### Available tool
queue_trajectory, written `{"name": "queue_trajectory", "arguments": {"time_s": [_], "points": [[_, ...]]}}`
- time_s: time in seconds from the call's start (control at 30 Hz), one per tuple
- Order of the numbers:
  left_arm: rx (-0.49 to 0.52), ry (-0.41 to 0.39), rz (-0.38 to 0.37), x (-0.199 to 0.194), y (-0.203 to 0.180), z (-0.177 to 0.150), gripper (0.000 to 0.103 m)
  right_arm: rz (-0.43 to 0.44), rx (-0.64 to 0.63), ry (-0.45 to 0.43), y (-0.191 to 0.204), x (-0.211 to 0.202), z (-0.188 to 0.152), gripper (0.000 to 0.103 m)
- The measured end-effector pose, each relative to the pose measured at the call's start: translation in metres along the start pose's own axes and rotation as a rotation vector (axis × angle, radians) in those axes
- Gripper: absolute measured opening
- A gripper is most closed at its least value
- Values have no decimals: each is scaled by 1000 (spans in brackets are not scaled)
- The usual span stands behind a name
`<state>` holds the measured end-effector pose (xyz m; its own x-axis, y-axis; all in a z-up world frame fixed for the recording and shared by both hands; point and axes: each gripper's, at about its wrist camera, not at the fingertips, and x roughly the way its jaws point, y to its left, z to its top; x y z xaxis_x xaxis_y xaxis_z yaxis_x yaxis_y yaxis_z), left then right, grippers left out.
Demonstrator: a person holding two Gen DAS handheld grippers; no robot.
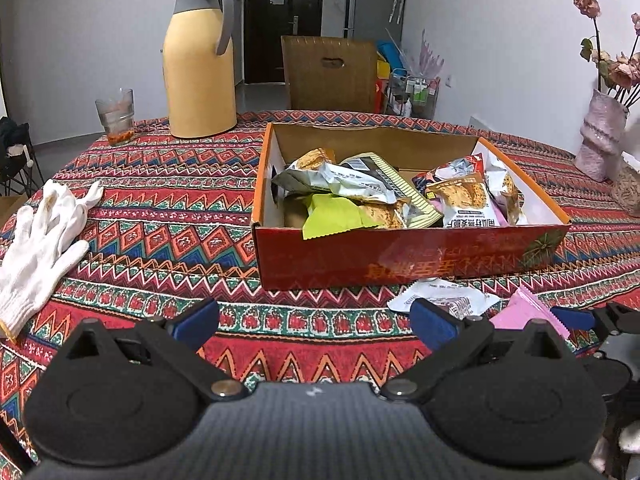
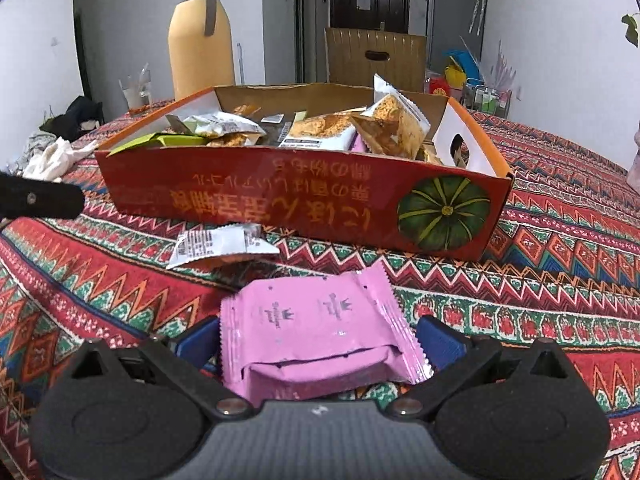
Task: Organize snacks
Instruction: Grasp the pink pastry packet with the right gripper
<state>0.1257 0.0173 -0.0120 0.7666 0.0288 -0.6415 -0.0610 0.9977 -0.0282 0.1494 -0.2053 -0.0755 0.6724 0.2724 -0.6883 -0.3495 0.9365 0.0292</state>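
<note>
A red cardboard box [image 1: 400, 258] [image 2: 280, 204] holds several snack packets on the patterned tablecloth. My left gripper [image 1: 314, 326] is open and empty, just in front of the box. A white packet [image 1: 444, 298] [image 2: 220, 242] lies on the cloth by the box's front wall. A pink packet [image 2: 316, 332] [image 1: 520, 314] sits between the fingers of my right gripper [image 2: 320, 340], whose jaws stand wide on either side of it; I cannot tell whether they touch it.
A yellow thermos jug [image 1: 198, 60] and a glass [image 1: 116, 116] stand at the back left. White gloves [image 1: 40, 236] lie at the left edge. A pink vase with flowers [image 1: 602, 136] stands at the right. A chair back [image 1: 328, 72] is behind the table.
</note>
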Motion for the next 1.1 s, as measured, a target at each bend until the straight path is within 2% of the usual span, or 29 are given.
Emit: {"name": "queue_trajectory", "arguments": {"time_s": [0.17,0.23,0.3,0.43,0.7,1.1], "points": [[3,6,-8,0,-3,-1,103,5,-3,-2,-1,-1,0,101],[4,7,-11,0,-5,-1,103,16,-10,-6,-1,-4,0,91],[3,10,-12,0,-6,-1,103,26,-26,-15,1,-7,0,77],[1,14,-15,1,-8,0,103,37,-48,-39,5,-17,-3,65],[3,24,-28,4,-23,6,103,14,-26,-124,-5,-41,-7,64],[29,57,-29,25,-70,20,103,-102,116,-218,-64,-53,-6,64]]}}
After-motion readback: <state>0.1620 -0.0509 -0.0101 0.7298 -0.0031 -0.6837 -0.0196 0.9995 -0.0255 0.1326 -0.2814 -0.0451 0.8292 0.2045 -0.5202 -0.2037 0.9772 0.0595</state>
